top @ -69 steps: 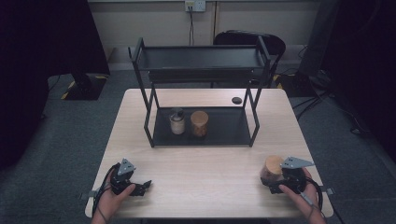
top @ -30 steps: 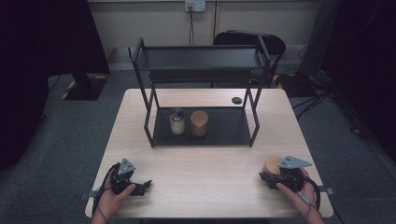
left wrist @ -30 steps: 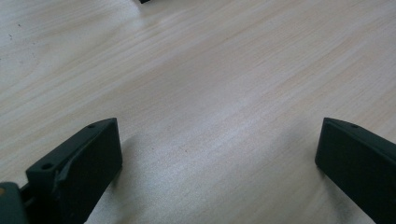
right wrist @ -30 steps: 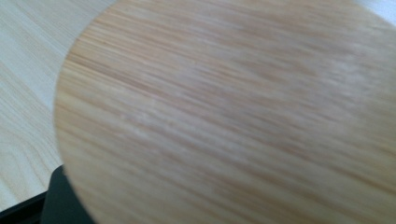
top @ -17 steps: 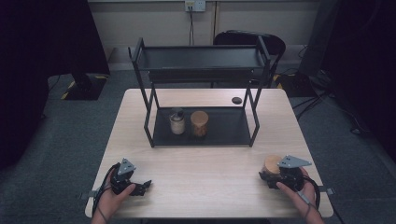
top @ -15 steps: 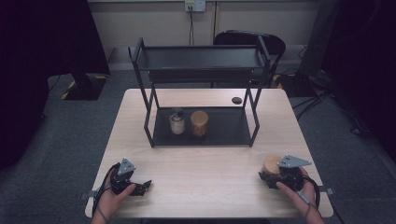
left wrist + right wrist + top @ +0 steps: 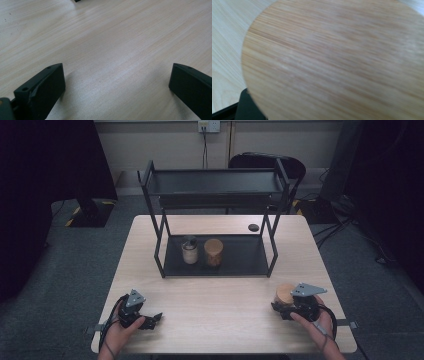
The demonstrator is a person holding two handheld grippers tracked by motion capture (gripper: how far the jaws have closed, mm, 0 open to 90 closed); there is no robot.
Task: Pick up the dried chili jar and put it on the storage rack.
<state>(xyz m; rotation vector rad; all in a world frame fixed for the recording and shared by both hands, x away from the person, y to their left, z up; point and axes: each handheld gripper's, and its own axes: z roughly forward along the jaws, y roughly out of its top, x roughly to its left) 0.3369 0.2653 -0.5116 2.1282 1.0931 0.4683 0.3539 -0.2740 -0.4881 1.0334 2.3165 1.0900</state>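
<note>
At the table's front right stands a small jar with a round wooden lid (image 7: 285, 293). My right gripper (image 7: 280, 308) is shut on it, the hand coming in from the bottom edge. The right gripper view is close up on the wooden lid (image 7: 332, 60), with a bit of one black jaw at its lower left. My left gripper (image 7: 154, 319) rests on the table (image 7: 220, 305) at the front left. Its jaws stand wide open over bare wood (image 7: 117, 82), with nothing between them.
A black two-level rack (image 7: 240, 257) stands at the middle back of the table. On its lower shelf are a glass jar with a metal lid (image 7: 189, 250) and a brown jar with a wooden lid (image 7: 213, 252). A small black disc (image 7: 253, 227) lies behind the rack.
</note>
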